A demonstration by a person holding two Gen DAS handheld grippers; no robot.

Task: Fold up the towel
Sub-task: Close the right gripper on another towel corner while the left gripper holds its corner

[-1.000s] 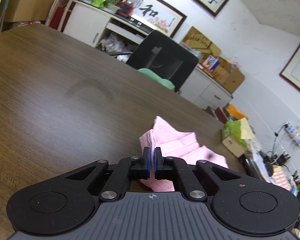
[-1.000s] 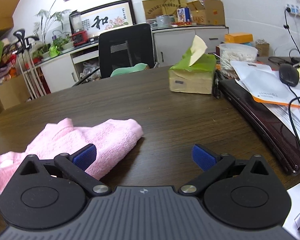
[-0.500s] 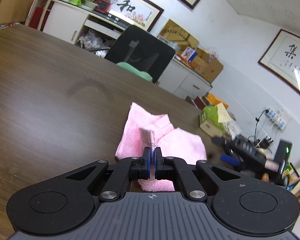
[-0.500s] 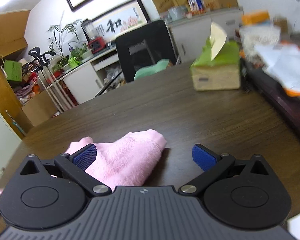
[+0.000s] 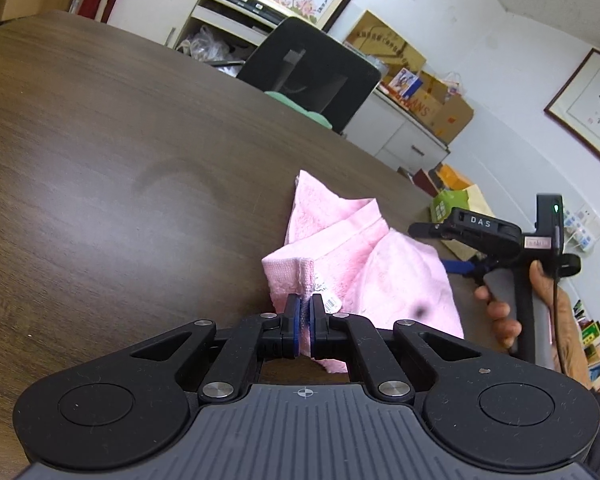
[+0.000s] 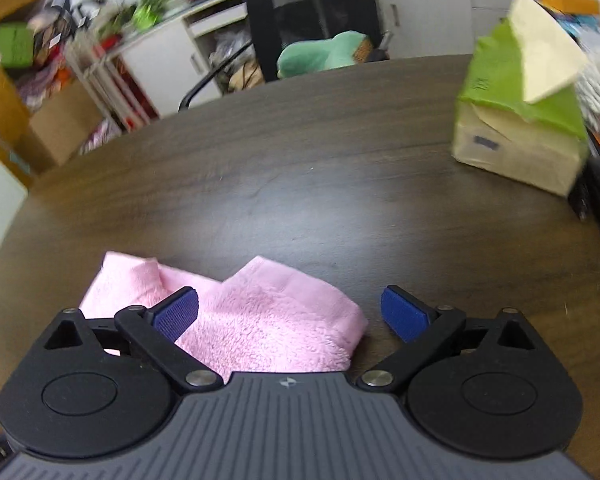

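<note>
A pink towel (image 5: 352, 256) lies crumpled on the dark wooden table (image 5: 100, 168). My left gripper (image 5: 305, 320) is shut on a hemmed corner of the towel, near its white label, and holds that corner raised. My right gripper (image 6: 290, 314) is open, with its blue pads spread wide just above the towel (image 6: 268, 320). It also shows in the left wrist view (image 5: 496, 240), held in a hand to the right of the towel.
A green tissue box (image 6: 520, 120) stands on the table at the right. A black office chair (image 5: 312, 76) with a green cushion sits at the far edge. White cabinets, cardboard boxes and framed calligraphy line the back wall.
My right gripper has moved forward and down over the towel, still open. My left gripper keeps its hold on the towel corner and has swung so that the right gripper comes into its view.
</note>
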